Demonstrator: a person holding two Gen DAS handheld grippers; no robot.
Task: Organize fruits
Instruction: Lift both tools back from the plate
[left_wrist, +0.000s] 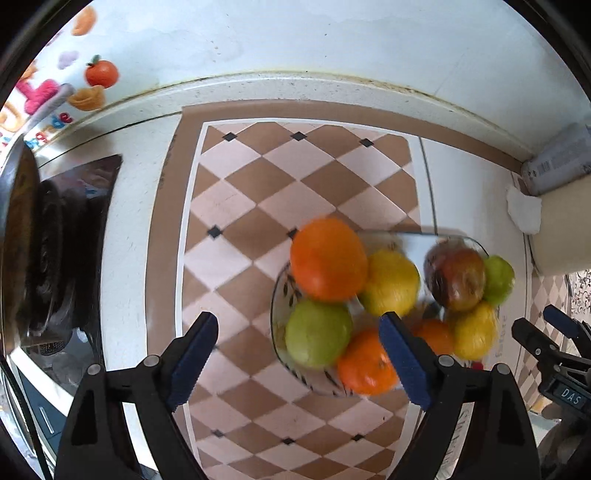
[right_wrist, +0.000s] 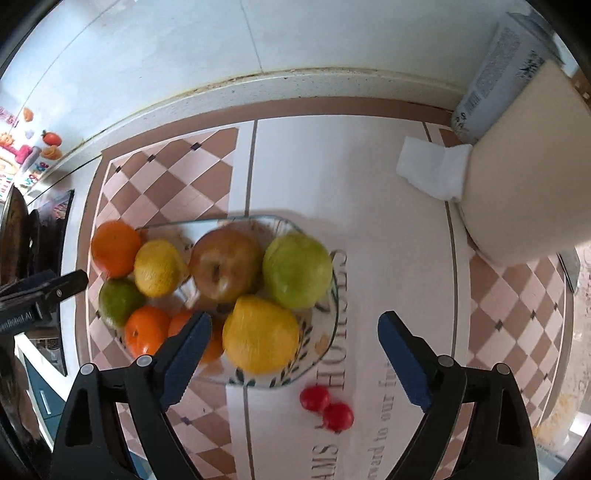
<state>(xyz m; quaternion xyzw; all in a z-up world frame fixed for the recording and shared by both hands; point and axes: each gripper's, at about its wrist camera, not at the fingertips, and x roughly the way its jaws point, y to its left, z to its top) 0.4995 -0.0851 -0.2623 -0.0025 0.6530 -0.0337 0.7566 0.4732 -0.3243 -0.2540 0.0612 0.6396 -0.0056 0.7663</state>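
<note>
Both hand-held grippers, left (left_wrist: 298, 325) and right (right_wrist: 294, 325), wide open, empty, above fruit-crowded glass dish (right_wrist: 325, 343).

- "DAS" in pale letters on a small dark label (left_wrist: 570, 392) fixed to the other gripper's body, lower right of the left wrist view.
- "...enRobot.AI", start cut off, on the dark gripper body (right_wrist: 16, 320) at the left edge of the right wrist view.
- Large brown letters on the white mat (right_wrist: 338, 295), seen upside down, centre of the right wrist view; not clearly readable.
- Fine print on the grey carton (right_wrist: 491, 79), upper right; too small to read.
</note>
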